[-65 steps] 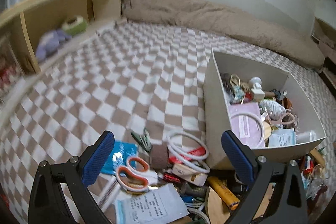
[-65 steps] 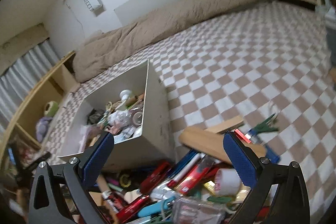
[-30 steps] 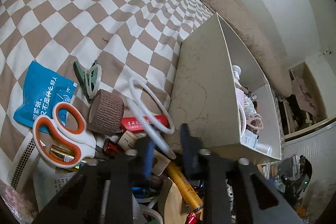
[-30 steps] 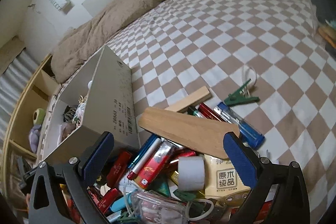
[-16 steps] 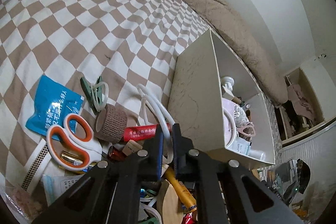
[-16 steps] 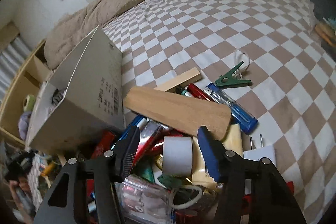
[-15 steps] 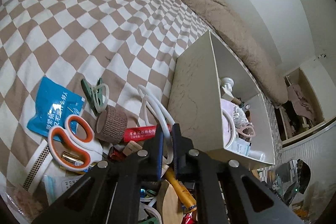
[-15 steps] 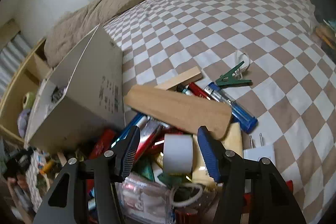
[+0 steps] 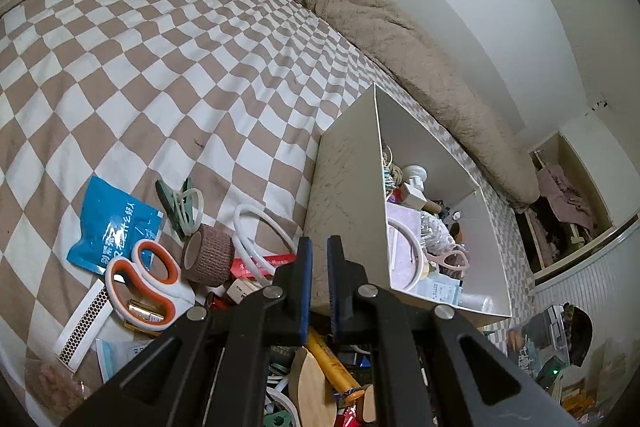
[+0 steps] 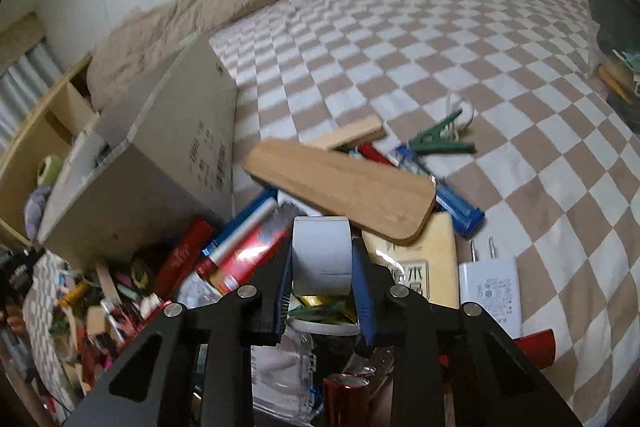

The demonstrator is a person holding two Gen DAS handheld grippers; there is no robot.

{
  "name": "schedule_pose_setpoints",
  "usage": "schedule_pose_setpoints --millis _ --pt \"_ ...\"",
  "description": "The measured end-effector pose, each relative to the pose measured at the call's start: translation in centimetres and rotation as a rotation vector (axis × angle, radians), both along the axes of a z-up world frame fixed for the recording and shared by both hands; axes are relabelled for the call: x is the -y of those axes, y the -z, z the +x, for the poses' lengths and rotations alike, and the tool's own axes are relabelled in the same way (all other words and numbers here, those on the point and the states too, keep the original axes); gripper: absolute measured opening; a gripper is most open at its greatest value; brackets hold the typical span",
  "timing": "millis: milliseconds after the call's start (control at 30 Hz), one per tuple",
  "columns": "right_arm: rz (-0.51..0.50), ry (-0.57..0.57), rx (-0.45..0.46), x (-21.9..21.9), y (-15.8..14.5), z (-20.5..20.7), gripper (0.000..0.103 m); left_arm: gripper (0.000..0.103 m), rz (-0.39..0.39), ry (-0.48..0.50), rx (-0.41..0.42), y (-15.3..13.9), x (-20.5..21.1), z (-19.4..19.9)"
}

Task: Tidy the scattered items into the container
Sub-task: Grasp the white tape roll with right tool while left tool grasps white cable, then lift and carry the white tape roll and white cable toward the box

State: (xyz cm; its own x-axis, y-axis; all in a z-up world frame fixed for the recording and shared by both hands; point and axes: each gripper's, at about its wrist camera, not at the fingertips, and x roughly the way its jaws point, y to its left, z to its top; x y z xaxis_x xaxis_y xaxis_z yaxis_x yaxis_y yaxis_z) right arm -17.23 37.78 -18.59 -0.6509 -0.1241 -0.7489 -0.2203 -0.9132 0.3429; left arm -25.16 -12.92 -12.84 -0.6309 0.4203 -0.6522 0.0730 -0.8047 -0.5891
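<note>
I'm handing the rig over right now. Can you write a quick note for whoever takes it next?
Left gripper: shut, nothing visible between its fingers, beside the box.
Right gripper: jaws closing around the white tape roll in the pile.
Done: the box already holds many items.
Left: scissors, blue packet, wooden board, white charger and more clutter on the checkered blanket.

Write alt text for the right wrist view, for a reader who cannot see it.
The right tongs are closing around a white roll of tape in a heap of clutter on a brown-and-white checked bedspread. A wooden board lies just beyond the roll, with a beige box to the left.
</note>
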Motion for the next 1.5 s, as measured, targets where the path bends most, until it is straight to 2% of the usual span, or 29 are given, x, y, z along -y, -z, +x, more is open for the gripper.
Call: schedule_pose_setpoints --millis 133,300,367,467,533,567,733,900,1000,1067,1100,1133,1233,1500 --pt "-0.039 0.025 -0.086 -0.7 -1.6 0.7 0.028 0.008 -0.007 0.004 0.011 0.1 0.1 -0.1" --pt "-0.113 0.016 -0.158 -0.9 -2.8 1.2 0.028 0.008 -0.021 -0.011 0.086 1.5 0.3 -0.5" --pt "-0.136 0.005 -0.181 -0.7 -3.3 1.2 0.028 0.012 -0.03 -0.014 0.12 2.1 0.2 -0.6" --pt "-0.145 -0.009 -0.195 -0.4 -3.5 1.1 0.028 0.026 -0.03 -0.014 0.141 2.4 0.0 -0.5" --pt "-0.151 -0.015 -0.197 -0.4 -3.6 1.1 0.028 0.051 -0.051 -0.025 0.145 2.3 -0.1 -0.3" --pt "-0.156 -0.017 -0.197 -0.3 -3.6 1.1 0.028 0.053 -0.069 -0.038 0.144 2.1 -0.1 -0.2" --pt "-0.165 -0.023 -0.198 -0.1 -3.6 0.9 0.028 0.054 -0.1 -0.047 0.146 1.8 0.2 0.0" --pt "-0.171 -0.027 -0.202 0.1 -3.6 0.9 0.028 0.054 -0.059 -0.019 0.187 3.4 -0.3 -0.6" --pt "-0.175 -0.032 -0.199 0.2 -3.6 0.9 0.028 0.053 -0.038 -0.012 0.204 4.2 -0.6 -0.9" --pt "-0.177 -0.038 -0.192 0.4 -3.5 0.8 0.028 0.037 -0.016 -0.012 0.205 4.6 -0.7 -1.2" --pt "-0.179 -0.042 -0.19 0.4 -3.4 0.7 0.028 0.02 -0.013 -0.008 0.204 4.8 -0.8 -1.3" --pt "-0.182 -0.045 -0.187 0.4 -3.3 0.7 0.028 0.013 -0.019 -0.009 0.205 4.9 -0.8 -1.4" --pt "-0.18 -0.047 -0.178 0.6 -3.1 0.5 0.028 0.008 -0.019 -0.012 0.202 4.9 -0.8 -1.6" --pt "-0.181 -0.044 -0.189 0.6 -3.2 0.6 0.028 0.005 -0.011 -0.018 0.124 2.8 -0.5 -0.7"
